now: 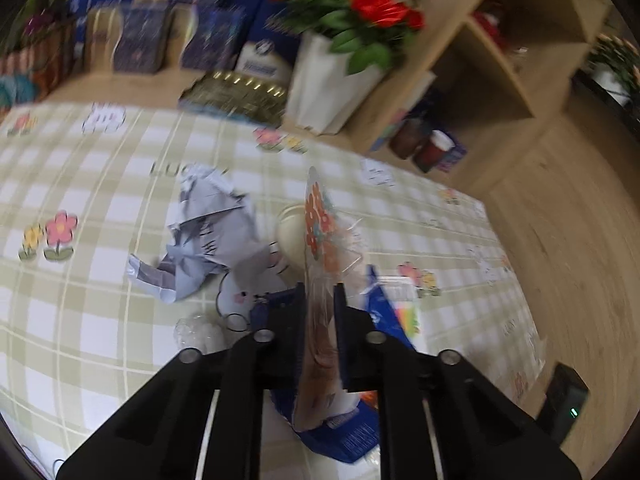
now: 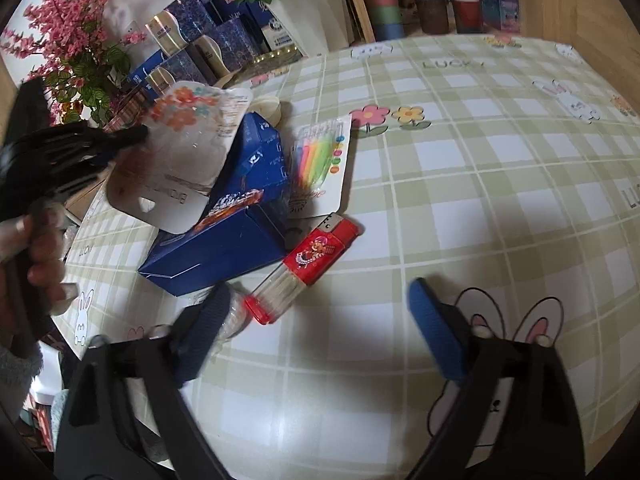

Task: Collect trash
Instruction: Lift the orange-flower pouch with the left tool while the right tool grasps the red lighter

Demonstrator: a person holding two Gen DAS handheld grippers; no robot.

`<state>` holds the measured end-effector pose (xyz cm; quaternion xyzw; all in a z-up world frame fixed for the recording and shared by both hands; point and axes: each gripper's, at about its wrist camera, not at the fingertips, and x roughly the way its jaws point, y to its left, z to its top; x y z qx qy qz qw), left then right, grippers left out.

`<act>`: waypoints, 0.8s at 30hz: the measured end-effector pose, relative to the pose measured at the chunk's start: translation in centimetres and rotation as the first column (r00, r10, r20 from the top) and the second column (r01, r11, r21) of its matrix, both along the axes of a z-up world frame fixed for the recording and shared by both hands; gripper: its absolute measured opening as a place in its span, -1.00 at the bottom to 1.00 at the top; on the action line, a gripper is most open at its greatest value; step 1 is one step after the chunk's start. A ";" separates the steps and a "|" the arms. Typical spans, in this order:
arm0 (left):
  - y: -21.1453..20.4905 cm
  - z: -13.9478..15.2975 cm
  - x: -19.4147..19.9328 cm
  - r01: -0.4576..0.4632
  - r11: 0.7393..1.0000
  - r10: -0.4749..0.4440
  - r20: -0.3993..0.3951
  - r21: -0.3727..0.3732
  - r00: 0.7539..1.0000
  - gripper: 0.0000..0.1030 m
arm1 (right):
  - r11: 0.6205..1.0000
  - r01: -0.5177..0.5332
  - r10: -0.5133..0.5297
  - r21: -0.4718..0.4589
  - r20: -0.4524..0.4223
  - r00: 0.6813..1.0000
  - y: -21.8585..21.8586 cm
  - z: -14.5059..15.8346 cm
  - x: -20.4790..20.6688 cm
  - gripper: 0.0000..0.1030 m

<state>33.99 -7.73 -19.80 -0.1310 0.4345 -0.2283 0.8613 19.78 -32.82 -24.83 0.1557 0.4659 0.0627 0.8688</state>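
Gripping a flat plastic blister pack point(image 1: 320, 240) edge-on, the left gripper point(image 1: 320, 292) has its jaws clamped on the pack's lower part, holding it raised above the checked tablecloth point(image 1: 100, 320). From the right wrist view, the same pack point(image 2: 184, 152) shows its printed flower card and clear shell, held by the left gripper point(image 2: 136, 136) over a blue carton point(image 2: 232, 236).

The right gripper point(image 2: 316, 304) hovers low over the tablecloth point(image 2: 480, 200) with its jaws wide apart and nothing between them. Just ahead of its left finger lies a red lighter point(image 2: 312, 256), touching the blue carton's corner. A card of coloured markers point(image 2: 320, 164) lies beside the carton.

Crumpled grey paper point(image 1: 204, 236) rests on the cloth to the left of the held pack, near a cream round lid point(image 1: 292, 232). A pot of red flowers point(image 1: 340, 40) stands at the table's far edge.
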 end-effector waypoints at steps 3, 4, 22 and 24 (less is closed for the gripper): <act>-0.3 1.1 -1.1 0.030 1.000 -0.029 0.030 -0.009 0.999 -0.86 | 1.000 0.005 -0.006 -0.013 -0.015 1.000 0.4 -0.3 0.6 0.55; -0.4 1.5 -1.5 0.038 0.999 -0.038 0.039 -0.012 0.999 -0.86 | 1.000 -0.002 0.001 -0.025 -0.019 1.000 0.7 -0.3 0.9 0.53; 1.0 3.3 -6.7 0.062 0.998 -0.064 0.124 0.021 0.990 -0.86 | 0.962 -0.081 0.069 -0.260 -0.054 0.996 2.3 -0.5 2.2 -0.41; 1.4 3.4 -7.1 0.057 0.998 -0.059 0.131 0.019 0.990 -0.86 | 0.966 -0.074 0.061 -0.248 -0.059 0.996 1.6 -0.5 2.0 -0.48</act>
